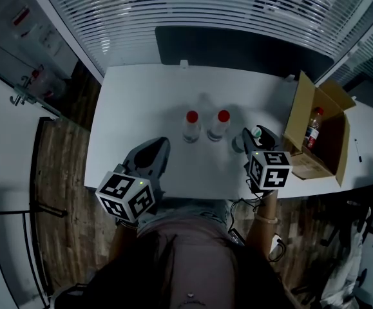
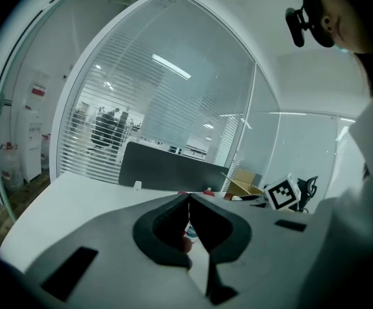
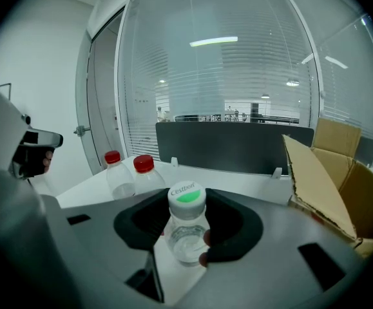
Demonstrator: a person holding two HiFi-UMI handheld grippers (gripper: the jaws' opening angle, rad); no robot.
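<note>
Above the white table (image 1: 141,95), right gripper (image 3: 187,253) clamps a green-capped bottle (image 3: 186,227); left gripper (image 2: 188,201) apparently pressed closed.

white table (image 1: 134,102) bears two red-capped bottles (image 1: 191,126), green-capped bottle (image 1: 252,134), cardboard box (image 1: 302,118).

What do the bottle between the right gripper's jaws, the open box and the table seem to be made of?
Bottle: likely clear plastic, glossy; one sees through it, and its cap is white with a green spot.
Box: brown cardboard, matt, with raw flap edges.
Table: smooth white top, perhaps laminate; the look leaves it open.
</note>
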